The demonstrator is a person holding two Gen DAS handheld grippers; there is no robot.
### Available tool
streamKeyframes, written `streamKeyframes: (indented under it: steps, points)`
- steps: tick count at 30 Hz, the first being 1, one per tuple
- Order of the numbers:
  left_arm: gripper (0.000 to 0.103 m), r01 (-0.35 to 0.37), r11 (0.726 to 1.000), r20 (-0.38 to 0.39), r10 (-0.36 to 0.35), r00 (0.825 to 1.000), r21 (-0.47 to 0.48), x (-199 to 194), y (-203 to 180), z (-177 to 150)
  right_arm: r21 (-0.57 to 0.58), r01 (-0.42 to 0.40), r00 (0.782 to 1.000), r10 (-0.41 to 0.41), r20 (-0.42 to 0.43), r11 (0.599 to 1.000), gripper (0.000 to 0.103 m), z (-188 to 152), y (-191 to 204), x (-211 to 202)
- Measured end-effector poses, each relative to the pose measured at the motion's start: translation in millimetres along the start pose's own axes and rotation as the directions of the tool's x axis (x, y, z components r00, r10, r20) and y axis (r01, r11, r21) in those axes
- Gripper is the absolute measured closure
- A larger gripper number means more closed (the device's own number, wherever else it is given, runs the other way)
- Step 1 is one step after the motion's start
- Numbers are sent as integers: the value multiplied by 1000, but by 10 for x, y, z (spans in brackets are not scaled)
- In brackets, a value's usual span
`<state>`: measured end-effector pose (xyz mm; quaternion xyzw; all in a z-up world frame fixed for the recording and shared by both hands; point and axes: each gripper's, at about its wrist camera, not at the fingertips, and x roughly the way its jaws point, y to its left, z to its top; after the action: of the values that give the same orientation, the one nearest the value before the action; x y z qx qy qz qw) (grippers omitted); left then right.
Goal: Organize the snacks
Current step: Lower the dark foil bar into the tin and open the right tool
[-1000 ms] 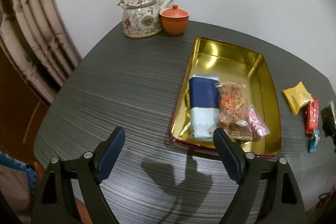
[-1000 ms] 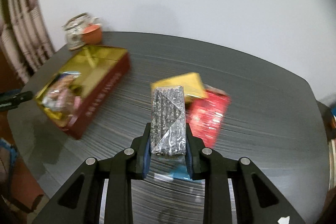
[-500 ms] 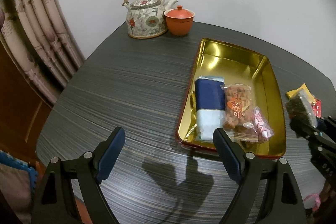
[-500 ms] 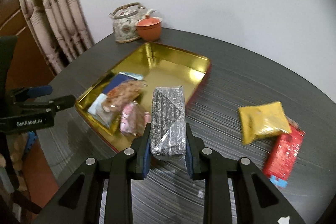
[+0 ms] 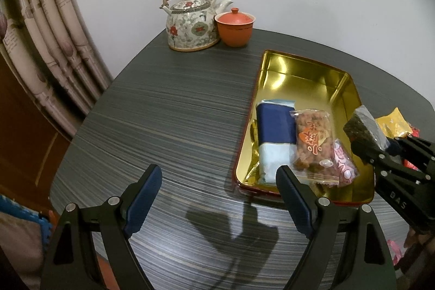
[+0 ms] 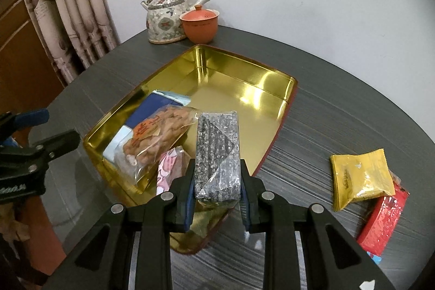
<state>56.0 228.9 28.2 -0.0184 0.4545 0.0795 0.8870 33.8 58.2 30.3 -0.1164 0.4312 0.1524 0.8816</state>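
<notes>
Our right gripper (image 6: 217, 182) pinches a speckled, crinkly packet (image 6: 217, 151) over the shiny gold tin (image 6: 244, 78); our left gripper (image 5: 217, 197) is spread wide at the bottom.

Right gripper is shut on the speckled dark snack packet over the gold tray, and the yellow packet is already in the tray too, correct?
Not quite. The right gripper is shut on the speckled dark snack packet over the gold tray, but the yellow packet lies on the table outside the tray, beside the red packet. The right wrist view shows it.
</notes>
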Motion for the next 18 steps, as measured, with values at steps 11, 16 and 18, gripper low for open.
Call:
streamKeyframes:
  steps: [11, 16, 18]
  points:
    - [17, 7, 1000, 3, -7, 1000, 9, -7, -25, -26, -11, 1, 1000, -1, 14, 1000, 76, 41, 42, 28]
    - [17, 5, 1000, 5, -5, 1000, 16, -13, -41, -34, -28, 5, 1000, -4, 27, 1000, 76, 49, 82, -31]
    - [17, 3, 1000, 4, -3, 1000, 19, -5, -44, -31, -17, 0, 1000, 0, 30, 1000, 76, 27, 64, -56]
